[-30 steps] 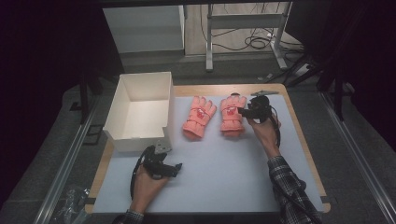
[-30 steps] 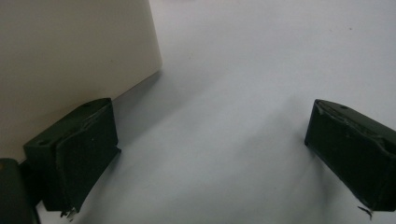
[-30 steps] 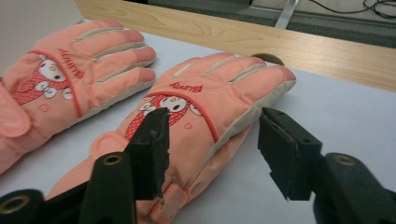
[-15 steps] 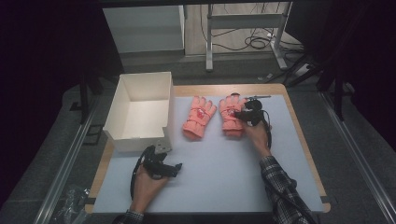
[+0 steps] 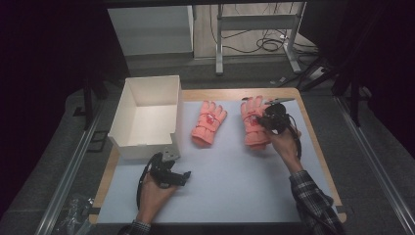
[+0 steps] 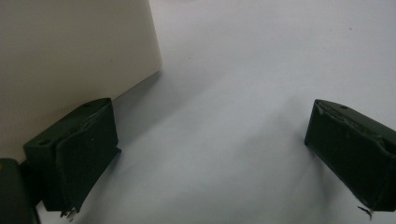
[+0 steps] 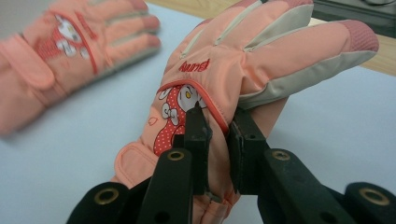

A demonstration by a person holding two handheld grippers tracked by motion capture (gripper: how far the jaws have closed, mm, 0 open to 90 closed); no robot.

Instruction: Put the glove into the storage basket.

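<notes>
**Table stock: two pink gloves, one white box, two hand-held grippers**

- Right gripper (image 7: pixel 217 140): at 2 o'clock on the table in the high view (image 5: pixel 268 119), held in the person's right hand (image 5: pixel 285 142). Jaws pinched together on the near edge of the right glove (image 7: pixel 243 65), by the cartoon patch; glove fabric is caught between them.
- Right glove: pink with grey finger panels, at 1–2 o'clock on the mat (image 5: pixel 253 122), fingers pointing to 12 o'clock.
- Left glove (image 5: pixel 208 122): same make, lying flat near 12 o'clock, just beside its partner but apart from it; seen blurred in the right gripper view (image 7: pixel 70 51).
- White box (image 5: pixel 147 115): open-topped, at 10 o'clock; its outer wall stands beside the left jaw in the left gripper view (image 6: pixel 70 60).
- Left gripper (image 5: pixel 171 176): at 7 o'clock, in the left hand (image 5: pixel 154 193), just in front of the box. Jaws spread wide, nothing between them but bare mat (image 6: pixel 224 116).
- Table (image 5: pixel 313 122): wooden edge, pale blue mat on top.
</notes>
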